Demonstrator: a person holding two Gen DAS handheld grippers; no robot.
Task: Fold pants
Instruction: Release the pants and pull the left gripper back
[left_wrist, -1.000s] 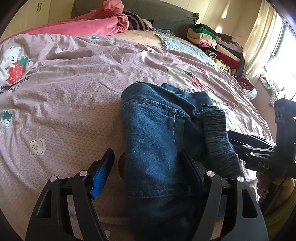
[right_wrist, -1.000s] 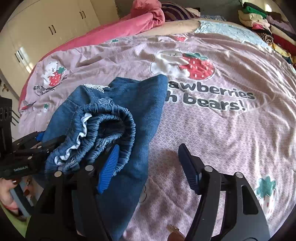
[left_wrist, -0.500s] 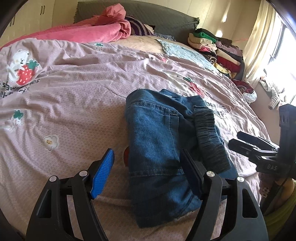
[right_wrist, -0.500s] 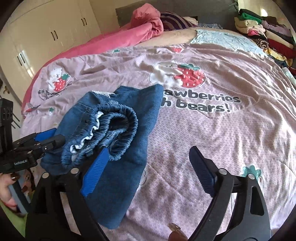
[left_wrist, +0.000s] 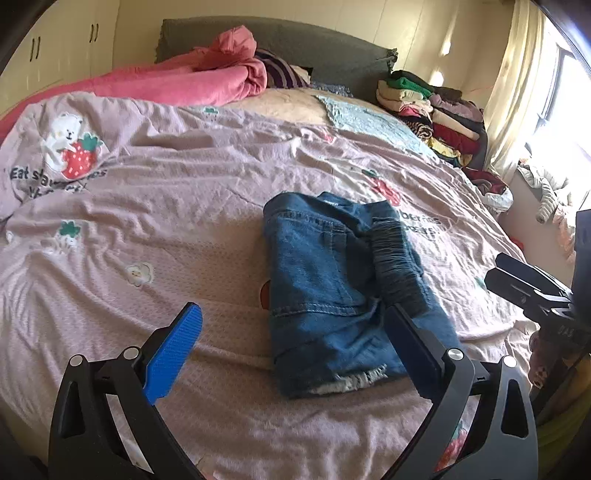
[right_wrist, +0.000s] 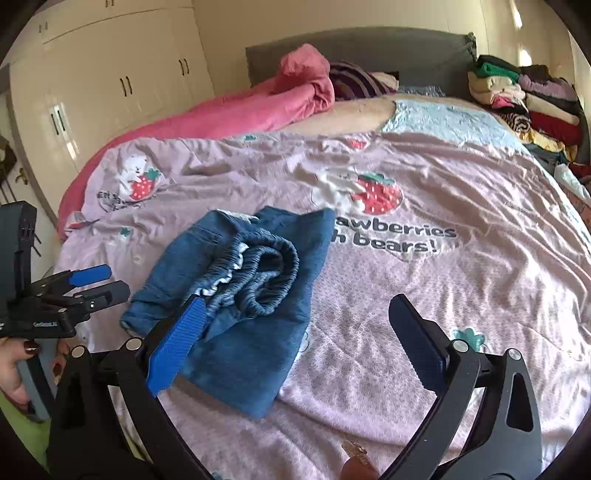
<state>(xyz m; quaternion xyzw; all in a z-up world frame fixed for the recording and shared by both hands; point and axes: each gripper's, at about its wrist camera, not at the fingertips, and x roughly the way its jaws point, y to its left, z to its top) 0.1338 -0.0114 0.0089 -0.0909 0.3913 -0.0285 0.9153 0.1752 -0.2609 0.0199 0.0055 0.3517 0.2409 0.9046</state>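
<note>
While both grippers tilt downward over the folded pants (left_wrist: 332, 280), their fingers (left_wrist: 173, 354) are opening, gripping nothing.

- The lilac bedspread (left_wrist: 155, 206) lies open to the left of the folded jeans (left_wrist: 332, 280); nothing stands there
- In the right wrist view, the spread right of the jeans (right_wrist: 255, 295) is bare as well
- The pink blanket (left_wrist: 192, 79) heaps along the far left edge, well apart from the jeans
- A stack of folded clothes (left_wrist: 436, 110) blocks the far right corner
- Both grippers (left_wrist: 291, 345) (right_wrist: 295, 332) hang wide, jaws opening, nothing between them; each stands just beside the jeans' near end
</note>
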